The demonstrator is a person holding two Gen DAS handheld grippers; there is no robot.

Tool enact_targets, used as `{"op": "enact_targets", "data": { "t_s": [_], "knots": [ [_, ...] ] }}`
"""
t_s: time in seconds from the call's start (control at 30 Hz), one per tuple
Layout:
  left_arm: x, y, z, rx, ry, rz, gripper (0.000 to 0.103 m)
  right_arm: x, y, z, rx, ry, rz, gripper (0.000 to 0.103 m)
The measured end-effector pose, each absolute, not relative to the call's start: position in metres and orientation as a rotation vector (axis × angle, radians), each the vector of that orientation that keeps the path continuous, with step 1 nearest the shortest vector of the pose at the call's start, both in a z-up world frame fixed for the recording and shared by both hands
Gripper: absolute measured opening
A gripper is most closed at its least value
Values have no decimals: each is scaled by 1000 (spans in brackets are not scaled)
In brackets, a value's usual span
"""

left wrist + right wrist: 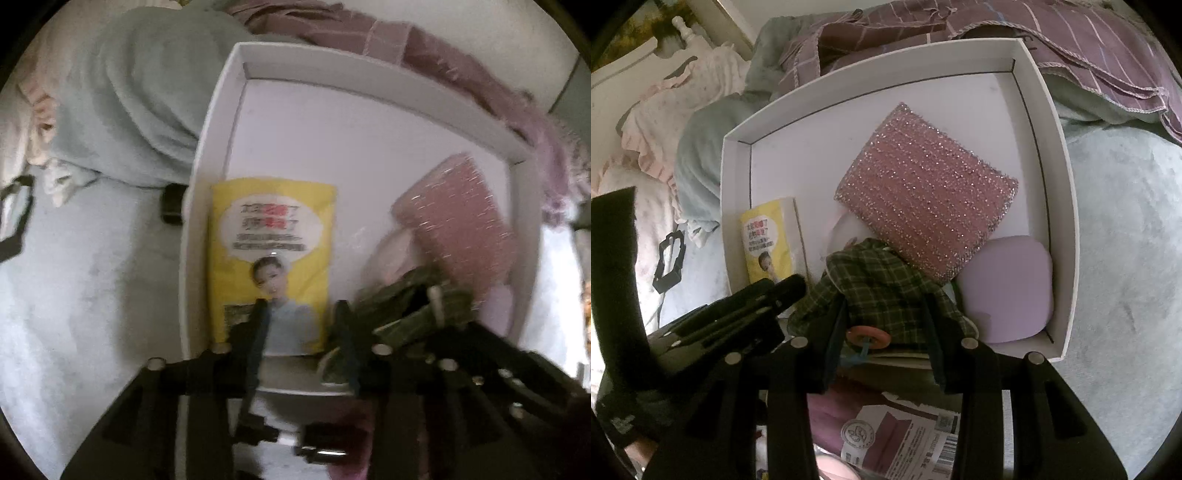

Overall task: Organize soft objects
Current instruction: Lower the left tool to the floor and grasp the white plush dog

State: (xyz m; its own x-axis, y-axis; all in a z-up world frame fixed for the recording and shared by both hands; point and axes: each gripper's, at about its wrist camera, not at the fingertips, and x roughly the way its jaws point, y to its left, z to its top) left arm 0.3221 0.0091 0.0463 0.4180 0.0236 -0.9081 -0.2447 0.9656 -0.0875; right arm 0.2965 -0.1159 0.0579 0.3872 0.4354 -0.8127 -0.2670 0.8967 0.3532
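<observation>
On the bed, among rumpled grey-blue bedding (1115, 206) and a purple striped quilt (1100, 48), sits a shallow white box (1060, 155) that serves as the collecting place for the soft things. Along its left wall lies a yellow tissue pack (271, 254), set lengthwise so it takes little room. Toward the far right a glittery pink sponge pad (923, 192) rests tilted, one edge propped on a lilac cushion-like pad (1008, 291) in the near right corner, probably because the near end is getting crowded. At the near edge, between tissue pack and lilac pad, is a bunched green plaid cloth (882, 284). The right tool (884, 332) has its two fingers standing either side of this cloth's near part, with an orange ring and a bit of blue just below; whether the pads actually press on the fabric I cannot tell, though the pose suggests it steadies or tucks the cloth down. The left tool (301, 332) hovers over the near end of the tissue pack with its fingers apart and nothing pinched between them, as if having let the pack settle against the wall. A labelled package (905, 439) lies outside the box at the near side.
</observation>
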Motion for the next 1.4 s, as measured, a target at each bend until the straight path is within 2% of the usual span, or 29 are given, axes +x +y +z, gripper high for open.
{"op": "enact_targets", "data": {
  "t_s": [0.27, 0.63, 0.83, 1.1, 1.23, 1.33, 1.4],
  "knots": [
    [316, 21, 41, -276, 1194, 158, 30, 296, -119, 58, 187, 1091, 458, 41],
    [262, 55, 61, -484, 1078, 74, 31, 283, -122, 76, 182, 1066, 464, 41],
    [239, 37, 77, -456, 1071, 66, 31, 264, -128, 101, 187, 1021, 507, 43],
    [188, 53, 88, -442, 1117, 102, 31, 244, -131, 120, 182, 1019, 589, 43],
    [179, 55, 88, -442, 1130, 98, 31, 239, -122, 122, 131, 1009, 554, 49],
    [173, 51, 92, -403, 1123, 79, 44, 238, -111, 117, 101, 1037, 556, 49],
    [172, 50, 92, -401, 1121, 47, 44, 235, -107, 116, 88, 1043, 555, 49]
  ]
}}
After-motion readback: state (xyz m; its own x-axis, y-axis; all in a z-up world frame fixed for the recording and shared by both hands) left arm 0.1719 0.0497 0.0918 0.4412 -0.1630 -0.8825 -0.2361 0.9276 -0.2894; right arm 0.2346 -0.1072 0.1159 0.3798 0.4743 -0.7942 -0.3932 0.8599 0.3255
